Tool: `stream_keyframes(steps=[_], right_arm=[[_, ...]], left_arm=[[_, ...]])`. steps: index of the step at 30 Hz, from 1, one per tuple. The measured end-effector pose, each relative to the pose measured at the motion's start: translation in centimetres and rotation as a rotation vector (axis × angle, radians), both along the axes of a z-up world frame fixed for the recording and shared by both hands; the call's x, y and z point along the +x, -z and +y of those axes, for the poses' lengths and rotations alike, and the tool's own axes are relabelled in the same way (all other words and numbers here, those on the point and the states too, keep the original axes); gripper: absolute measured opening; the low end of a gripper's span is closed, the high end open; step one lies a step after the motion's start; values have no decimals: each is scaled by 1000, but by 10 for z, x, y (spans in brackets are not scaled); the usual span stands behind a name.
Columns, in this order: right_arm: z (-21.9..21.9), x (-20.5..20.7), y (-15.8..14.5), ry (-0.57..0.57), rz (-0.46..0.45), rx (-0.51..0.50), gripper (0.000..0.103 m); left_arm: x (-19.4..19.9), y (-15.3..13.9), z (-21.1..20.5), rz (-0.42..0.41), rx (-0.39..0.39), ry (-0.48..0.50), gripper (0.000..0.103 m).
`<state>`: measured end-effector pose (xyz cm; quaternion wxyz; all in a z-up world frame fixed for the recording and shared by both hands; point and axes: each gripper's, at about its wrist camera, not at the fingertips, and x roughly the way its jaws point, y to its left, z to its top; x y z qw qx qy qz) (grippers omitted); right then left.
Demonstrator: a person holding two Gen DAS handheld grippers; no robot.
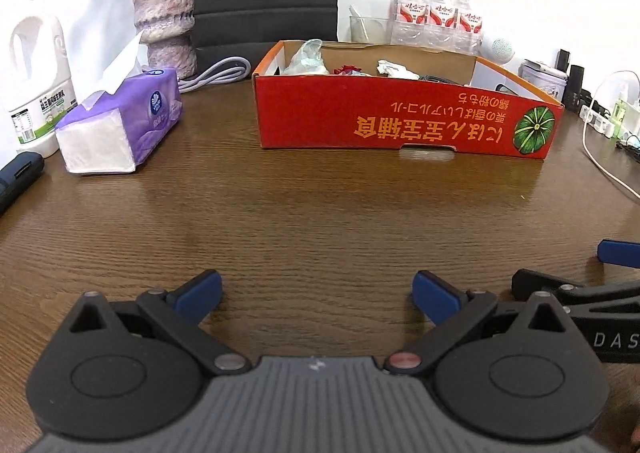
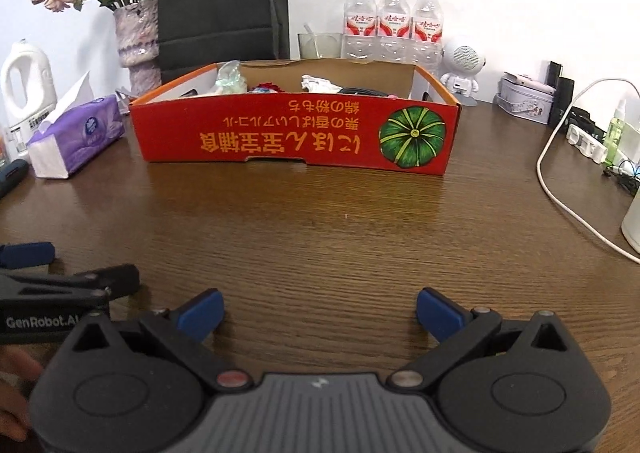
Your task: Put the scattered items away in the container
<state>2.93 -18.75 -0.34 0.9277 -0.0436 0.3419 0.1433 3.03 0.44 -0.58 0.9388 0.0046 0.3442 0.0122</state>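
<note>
A shallow red cardboard box (image 1: 384, 121) (image 2: 296, 137) with orange lettering and a green pumpkin picture stands on the brown wooden table, far side. Inside it lie a crumpled clear wrapper (image 1: 308, 57) (image 2: 229, 77), a small red item (image 1: 347, 70) (image 2: 269, 87), a crumpled white paper (image 1: 394, 68) (image 2: 318, 83) and a black cable (image 2: 362, 91). My left gripper (image 1: 318, 295) hovers low over bare table near the front, open and empty. My right gripper (image 2: 320, 313) is likewise open and empty, just right of the left one; each shows at the other view's edge.
A purple tissue pack (image 1: 120, 125) (image 2: 74, 135), a white jug (image 1: 34, 81) and a vase of dried roses (image 1: 164, 17) stand at left. Water bottles (image 2: 394, 23), a black bag (image 2: 220, 1), a white speaker (image 2: 462, 67), a tin (image 2: 524, 101) and a white cable (image 2: 560, 189) line the back and right.
</note>
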Motion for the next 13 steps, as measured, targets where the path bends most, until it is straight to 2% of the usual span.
stream_keyframes(steps=[10,13], right_arm=[[0,0,0,6,-1,3,103],[0,0,0,41,-2,-2,103]], left_arm=[[0,0,0,0,0,0,103],[0,0,0,0,-1,-1,103]])
